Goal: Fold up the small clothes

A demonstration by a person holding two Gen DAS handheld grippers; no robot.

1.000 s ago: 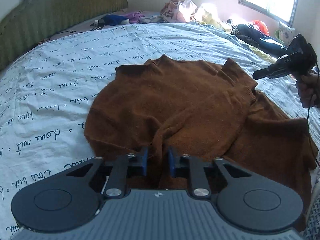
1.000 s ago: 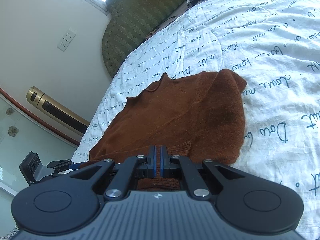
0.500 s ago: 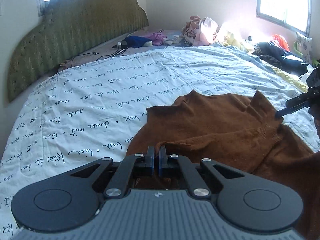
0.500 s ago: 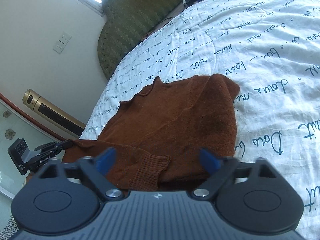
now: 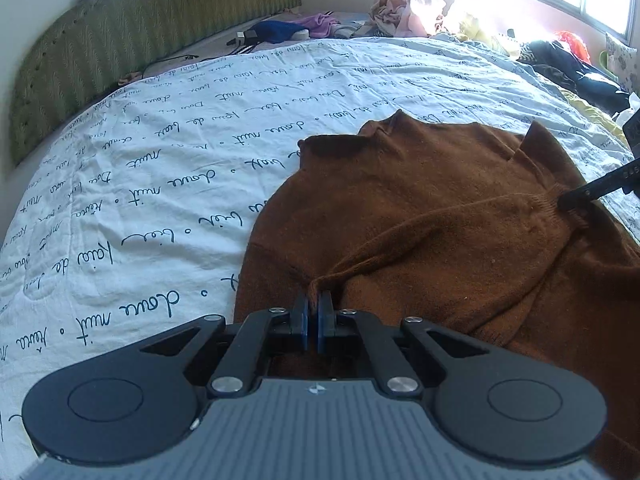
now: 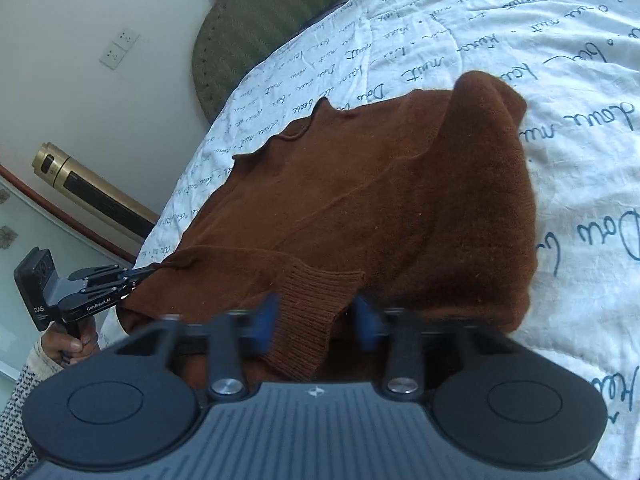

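Observation:
A brown knit sweater (image 5: 440, 208) lies on the bed, partly folded; it also fills the right wrist view (image 6: 380, 200). My left gripper (image 5: 313, 312) is shut on a pinched fold of the sweater at its near edge, with a taut ridge of cloth running from it. In the right wrist view the left gripper (image 6: 140, 276) shows at the left, held in a hand, pinching the cloth. My right gripper (image 6: 316, 320) is partly open, its blue pads on either side of the ribbed cuff (image 6: 316, 312). Its tip (image 5: 576, 196) shows at the sweater's right.
The bed has a white quilt with dark script (image 5: 160, 184). A green headboard (image 5: 120, 40) runs along the far left. Piles of clothes (image 5: 408, 8) lie at the far end by the window. A gold cylinder (image 6: 92, 188) stands by the wall.
My left gripper closed on the sweater's fold and keeps it pinched. My right gripper let go of the cuff, opened wide, and its jaws now stand narrower around the cuff.

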